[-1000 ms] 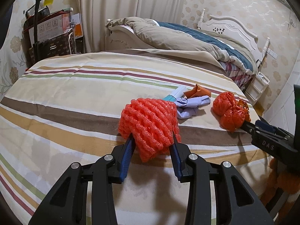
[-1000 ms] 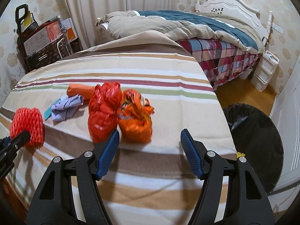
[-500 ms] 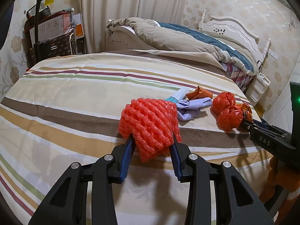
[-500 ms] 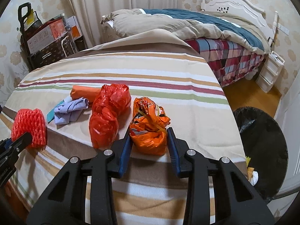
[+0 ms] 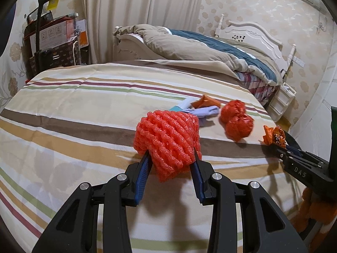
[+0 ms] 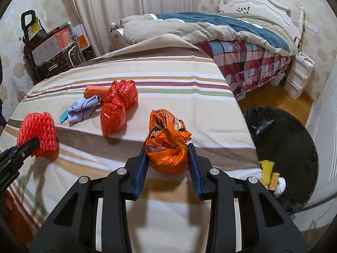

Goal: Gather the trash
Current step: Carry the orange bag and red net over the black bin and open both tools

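My left gripper [image 5: 171, 155] is shut on a red foam net [image 5: 167, 136], held just above the striped bedspread [image 5: 84, 105]. My right gripper [image 6: 167, 147] is shut on an orange plastic bag [image 6: 167, 143], lifted near the bed's right edge; both also show in the other view, the orange plastic bag [image 5: 273, 136] and the red foam net [image 6: 38, 129]. A knotted red plastic bag [image 6: 118, 105] lies on the spread. Behind it lie a lilac crumpled cloth [image 6: 84, 108], an orange wrapper [image 6: 93, 90] and a teal scrap [image 6: 64, 117].
A round bin with a black liner [image 6: 282, 145] stands on the floor right of the bed, holding a yellow piece and other scraps. A second bed with a beige and blue quilt [image 6: 210, 27] is behind. Boxes and a trolley [image 6: 42, 48] stand at the back left.
My right gripper closed on the orange bag and carried it away from the red bag toward the right edge. The left gripper kept still with the foam net.
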Demonstrator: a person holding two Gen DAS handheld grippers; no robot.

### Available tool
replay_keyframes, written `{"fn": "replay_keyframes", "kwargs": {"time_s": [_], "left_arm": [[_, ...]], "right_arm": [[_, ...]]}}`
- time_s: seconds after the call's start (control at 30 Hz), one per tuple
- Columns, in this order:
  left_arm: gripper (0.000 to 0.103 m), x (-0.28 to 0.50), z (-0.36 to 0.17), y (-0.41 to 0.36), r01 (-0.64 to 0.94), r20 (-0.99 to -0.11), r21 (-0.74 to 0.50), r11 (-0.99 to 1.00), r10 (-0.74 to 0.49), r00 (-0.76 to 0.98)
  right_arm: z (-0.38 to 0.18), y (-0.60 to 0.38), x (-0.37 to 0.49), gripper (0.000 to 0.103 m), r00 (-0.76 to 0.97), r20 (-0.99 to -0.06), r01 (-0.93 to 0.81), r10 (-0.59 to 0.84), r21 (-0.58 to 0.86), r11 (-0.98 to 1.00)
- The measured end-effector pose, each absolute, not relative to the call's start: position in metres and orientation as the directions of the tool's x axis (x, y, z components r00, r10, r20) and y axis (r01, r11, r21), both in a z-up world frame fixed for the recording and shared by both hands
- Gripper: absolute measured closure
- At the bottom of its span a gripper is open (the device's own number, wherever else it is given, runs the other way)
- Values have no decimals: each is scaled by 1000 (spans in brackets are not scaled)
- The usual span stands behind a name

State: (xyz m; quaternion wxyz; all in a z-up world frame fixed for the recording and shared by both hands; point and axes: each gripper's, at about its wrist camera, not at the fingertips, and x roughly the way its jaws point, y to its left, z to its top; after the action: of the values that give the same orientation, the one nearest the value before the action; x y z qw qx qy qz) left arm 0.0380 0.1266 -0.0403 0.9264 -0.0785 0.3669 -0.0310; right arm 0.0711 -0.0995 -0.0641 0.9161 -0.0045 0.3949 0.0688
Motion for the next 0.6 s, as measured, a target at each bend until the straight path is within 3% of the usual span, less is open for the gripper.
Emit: {"fn": "replay_keyframes", "kwargs": {"time_s": [0.6], "left_arm": [[65, 33, -20, 31, 206, -627, -183, 961, -276, 729]], "right_arm": [[-41, -178, 34, 68, 747, -664, 18, 20, 50, 999]]}}
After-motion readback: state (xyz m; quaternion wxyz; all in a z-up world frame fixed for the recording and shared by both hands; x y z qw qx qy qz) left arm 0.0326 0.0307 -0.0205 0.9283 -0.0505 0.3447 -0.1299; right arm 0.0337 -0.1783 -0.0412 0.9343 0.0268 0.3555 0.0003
